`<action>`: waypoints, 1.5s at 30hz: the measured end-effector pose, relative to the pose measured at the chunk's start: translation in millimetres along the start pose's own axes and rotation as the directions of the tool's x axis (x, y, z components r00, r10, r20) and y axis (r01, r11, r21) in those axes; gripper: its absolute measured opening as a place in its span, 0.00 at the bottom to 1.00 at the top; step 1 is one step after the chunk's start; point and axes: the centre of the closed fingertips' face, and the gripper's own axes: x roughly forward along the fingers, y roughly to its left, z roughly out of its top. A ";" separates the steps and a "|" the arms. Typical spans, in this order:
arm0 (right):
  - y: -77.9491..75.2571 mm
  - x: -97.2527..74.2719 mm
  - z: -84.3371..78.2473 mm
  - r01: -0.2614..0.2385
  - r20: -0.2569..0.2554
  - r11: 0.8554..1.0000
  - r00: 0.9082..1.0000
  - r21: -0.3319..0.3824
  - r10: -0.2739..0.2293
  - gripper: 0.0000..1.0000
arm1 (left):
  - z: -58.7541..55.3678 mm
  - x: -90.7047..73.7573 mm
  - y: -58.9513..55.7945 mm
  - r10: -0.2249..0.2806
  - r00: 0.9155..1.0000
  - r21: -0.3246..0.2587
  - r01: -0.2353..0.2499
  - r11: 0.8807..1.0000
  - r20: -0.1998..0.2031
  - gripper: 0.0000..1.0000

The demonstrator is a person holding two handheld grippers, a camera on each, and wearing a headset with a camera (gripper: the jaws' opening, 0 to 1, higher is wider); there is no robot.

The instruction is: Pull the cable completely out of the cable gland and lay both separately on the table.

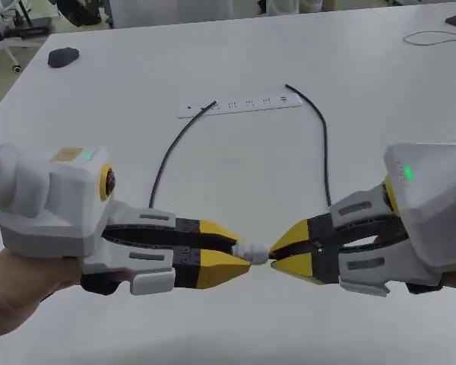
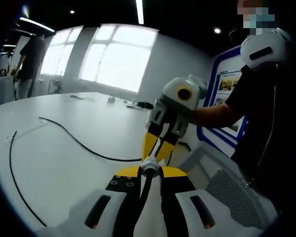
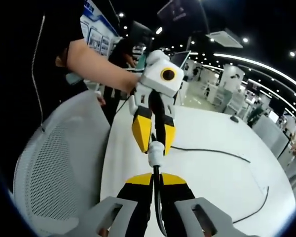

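Both claws meet tip to tip above the smooth white table (image 1: 213,46). My left gripper (image 1: 239,257) has its yellow wedge tips pressed on the cable gland (image 1: 253,251), a small white plastic barrel. My right gripper (image 1: 277,257) pinches the cable (image 1: 324,152) — thin, black, matte — just at the gland's mouth. Head view: the slack curves across the table toward a flat white power strip (image 1: 239,104). Right gripper view adds the cable running back between my jaws — and a grey mesh chair (image 3: 54,163).
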 end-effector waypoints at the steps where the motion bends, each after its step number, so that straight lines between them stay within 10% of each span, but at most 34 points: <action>1: -0.9 0.3 -0.3 0.005 -0.010 1.000 1.000 -0.001 -0.006 0.00 | 0.2 1.2 -0.2 0.005 1.000 -0.003 -0.005 1.000 0.001 0.14; 13: -0.5 -0.2 -18.5 0.027 -0.092 1.000 0.995 -0.002 -0.027 0.00 | -9.4 9.3 4.0 0.023 0.998 0.035 -0.021 0.999 -0.052 0.14; 30: -22.1 -43.2 -71.3 0.143 -0.201 0.988 0.971 0.063 -0.128 0.00 | -2.0 -3.0 13.6 0.051 0.998 0.029 -0.050 0.998 -0.025 0.14; 36: -26.6 -57.6 -97.9 0.178 -0.259 0.979 0.955 0.102 -0.147 0.00 | -2.4 -6.8 15.6 0.063 0.998 0.036 -0.063 0.997 -0.022 0.14; 45: -37.7 -78.9 -165.5 0.278 -0.416 0.942 0.891 0.187 -0.181 0.00 | -7.4 -18.9 23.3 0.099 0.995 0.038 -0.098 0.994 -0.029 0.14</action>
